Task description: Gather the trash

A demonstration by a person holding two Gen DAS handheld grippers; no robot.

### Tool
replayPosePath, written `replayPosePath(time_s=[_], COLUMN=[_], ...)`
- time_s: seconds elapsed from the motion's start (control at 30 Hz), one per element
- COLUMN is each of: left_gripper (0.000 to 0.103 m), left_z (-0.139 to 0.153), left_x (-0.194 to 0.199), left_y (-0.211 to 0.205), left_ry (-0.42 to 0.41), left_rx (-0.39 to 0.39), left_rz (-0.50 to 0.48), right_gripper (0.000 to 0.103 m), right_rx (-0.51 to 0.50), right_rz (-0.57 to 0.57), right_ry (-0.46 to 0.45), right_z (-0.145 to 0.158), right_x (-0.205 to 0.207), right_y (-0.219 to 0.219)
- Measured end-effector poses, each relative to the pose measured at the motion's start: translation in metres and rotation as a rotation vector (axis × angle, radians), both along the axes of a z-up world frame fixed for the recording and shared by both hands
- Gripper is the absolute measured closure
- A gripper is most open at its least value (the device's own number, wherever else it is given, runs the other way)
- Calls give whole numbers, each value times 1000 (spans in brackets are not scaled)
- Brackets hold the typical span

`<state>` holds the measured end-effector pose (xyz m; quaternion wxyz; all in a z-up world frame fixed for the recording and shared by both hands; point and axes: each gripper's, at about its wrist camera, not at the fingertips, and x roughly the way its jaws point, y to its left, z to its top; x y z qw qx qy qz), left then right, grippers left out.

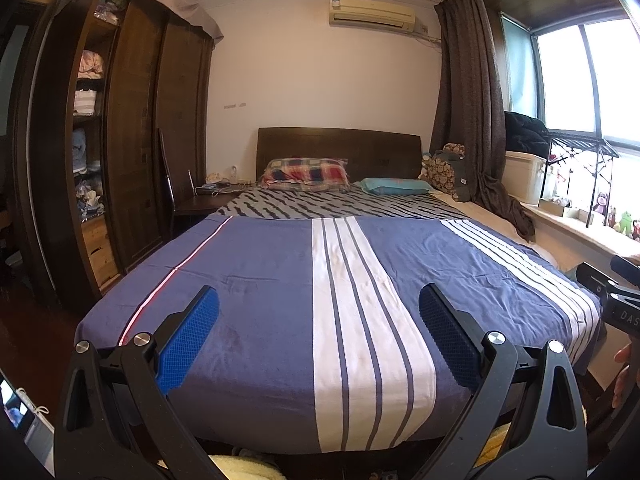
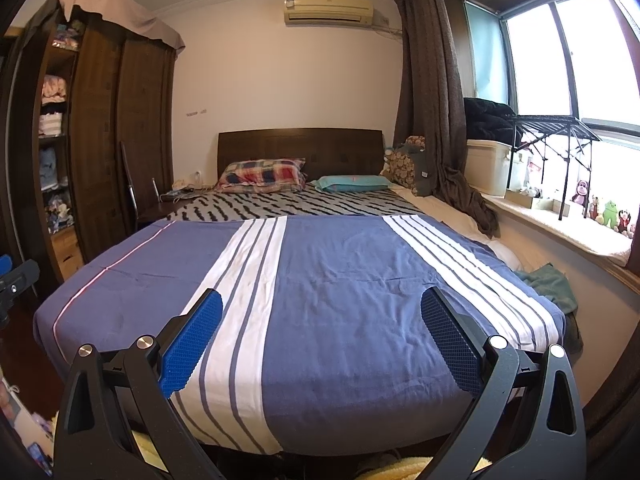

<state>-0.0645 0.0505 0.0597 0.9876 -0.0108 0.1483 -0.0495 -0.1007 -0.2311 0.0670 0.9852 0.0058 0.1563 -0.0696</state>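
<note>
Left wrist view is showing the left tongs (image 1: 318,308) with the two blue pads (image 1: 188,344) standing far apart and holding nothing. Right past the tips, the bed (image 1: 260,280) is lying with a blue blanket (image 1: 256,264) on it, and a white stripe (image 1: 360,320) is running between the two pads. Off to the right of these tongs, a bit of the other black tool (image 1: 616,300) is peeking in at the edge. Farther ahead, a plaid pillow (image 1: 306,172) and a teal pillow (image 1: 394,186) are sitting by the dark headboard (image 1: 340,146). To the far left a tall wardrobe (image 1: 132,140) is standing, and high up on the back wall an air conditioner (image 1: 372,12) is hanging.

Right wrist view is showing the right tongs (image 2: 322,308) spread wide too, with nothing between them. The bed (image 2: 340,280) is stretching out ahead of the tips. Off to the right, near the side of the bed, a green cloth (image 2: 548,284) is lying. Farther right and back, a brown curtain (image 2: 432,92) is hanging by the window (image 2: 560,60), and small toys (image 2: 608,212) are sitting on the sill.

I cannot tell where any trash is in either view.
</note>
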Motion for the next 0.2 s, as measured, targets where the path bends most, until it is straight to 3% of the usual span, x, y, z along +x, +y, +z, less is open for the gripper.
replayPosePath(time_s=[0.2], left_gripper=[8], left_z=[-2], left_x=[22], left_y=[4], left_ry=[30], left_rx=[-10], left_rz=[7], right_gripper=[3], right_rx=[7], right_rz=[32], right_ry=[-25], right_z=[-3], right_x=[19], right_y=[-10])
